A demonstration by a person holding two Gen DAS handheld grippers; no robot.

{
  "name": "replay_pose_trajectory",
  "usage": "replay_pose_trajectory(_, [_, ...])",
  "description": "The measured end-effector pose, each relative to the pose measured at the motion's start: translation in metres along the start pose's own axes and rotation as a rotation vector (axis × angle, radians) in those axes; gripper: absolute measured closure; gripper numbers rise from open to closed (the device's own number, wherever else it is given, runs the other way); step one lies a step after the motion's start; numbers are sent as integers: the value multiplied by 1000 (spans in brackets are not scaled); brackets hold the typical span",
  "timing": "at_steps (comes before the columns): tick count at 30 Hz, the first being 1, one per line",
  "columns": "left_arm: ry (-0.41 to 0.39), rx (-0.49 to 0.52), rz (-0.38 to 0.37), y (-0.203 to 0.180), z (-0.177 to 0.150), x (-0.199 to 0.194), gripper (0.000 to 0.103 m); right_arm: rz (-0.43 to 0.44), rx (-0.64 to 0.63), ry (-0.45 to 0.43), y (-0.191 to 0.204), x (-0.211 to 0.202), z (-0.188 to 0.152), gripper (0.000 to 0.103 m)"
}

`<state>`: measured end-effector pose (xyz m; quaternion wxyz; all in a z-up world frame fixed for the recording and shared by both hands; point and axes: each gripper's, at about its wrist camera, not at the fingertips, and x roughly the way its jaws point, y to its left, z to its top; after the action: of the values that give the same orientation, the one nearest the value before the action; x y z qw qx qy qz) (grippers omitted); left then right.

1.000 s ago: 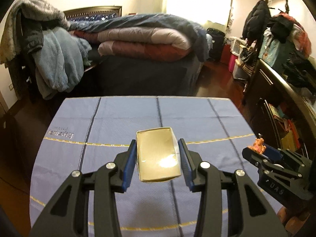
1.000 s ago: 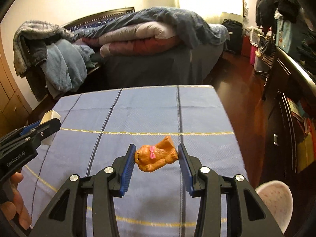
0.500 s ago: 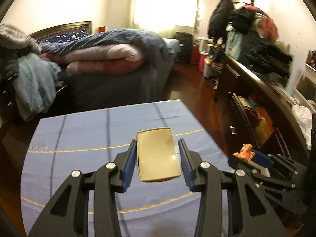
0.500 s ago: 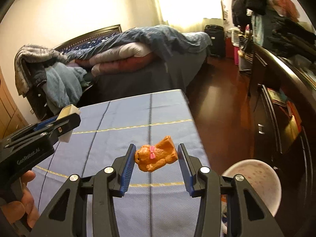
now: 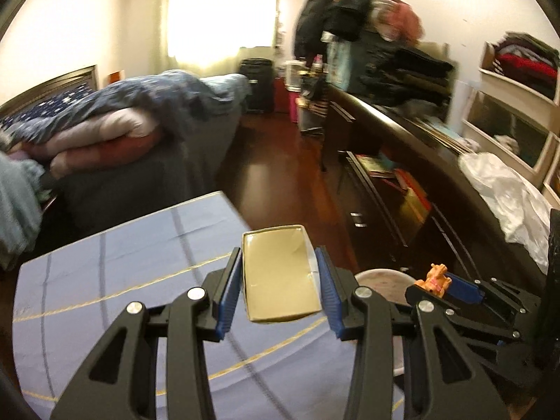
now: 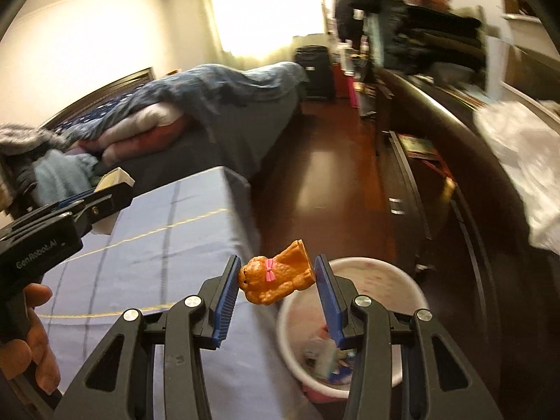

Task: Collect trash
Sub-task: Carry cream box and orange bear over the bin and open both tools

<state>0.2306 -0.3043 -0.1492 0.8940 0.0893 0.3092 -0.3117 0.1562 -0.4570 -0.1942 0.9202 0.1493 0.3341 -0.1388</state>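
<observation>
Trash bin partly hidden behind right fingers, contents blurred. Orange toy dog pinched there. Left fingers clamped on beige carton.

Blur and hidden parts

The far dresser and hanging clothes smear with blur; the right tool hides part of the bin, its contents unreadable.

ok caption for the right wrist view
Right hand-held gripper holds an orange toy dog over the bin.
</observation>
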Motion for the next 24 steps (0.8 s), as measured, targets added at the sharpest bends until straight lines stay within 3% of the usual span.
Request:
replay_pose_trajectory(7, [26,91,-102,-59,2,36,60,-99,69,5,-47,-3,-10,59])
replay_pose_trajectory(13, [100,118,-190,-97,-6,77,60,-164,98,31,-69,7,-23,59])
replay_pose_trajectory(24, [226,122,-254,-118,-28,138,60,-200,112,117,-86,44,-49,59])
